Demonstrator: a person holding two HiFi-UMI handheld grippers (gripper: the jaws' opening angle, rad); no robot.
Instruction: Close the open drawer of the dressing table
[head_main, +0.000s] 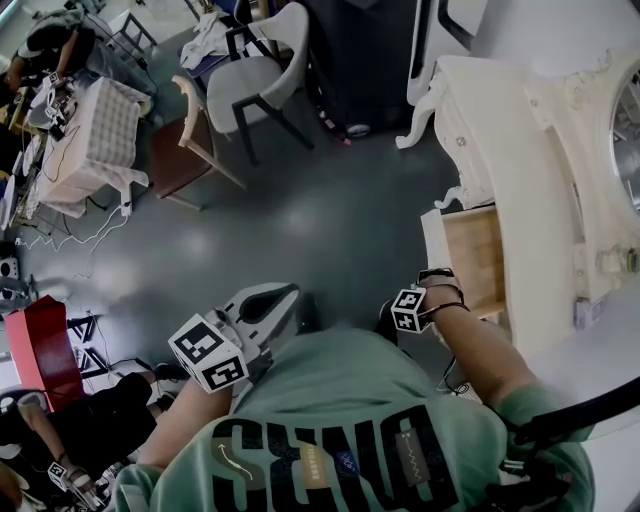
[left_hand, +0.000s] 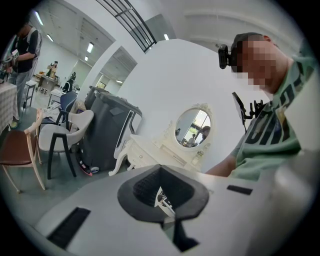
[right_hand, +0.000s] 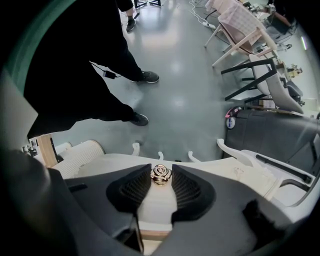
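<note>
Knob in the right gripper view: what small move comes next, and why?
Probably push the knob straight in toward the table. The right gripper has its pads clamped on the knob, and the drawer stands pulled out with its wooden inside showing.

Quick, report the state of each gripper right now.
Left gripper: closed, fingers together, holding nothing.
Right gripper: closed on the rose-shaped knob of the open drawer.
</note>
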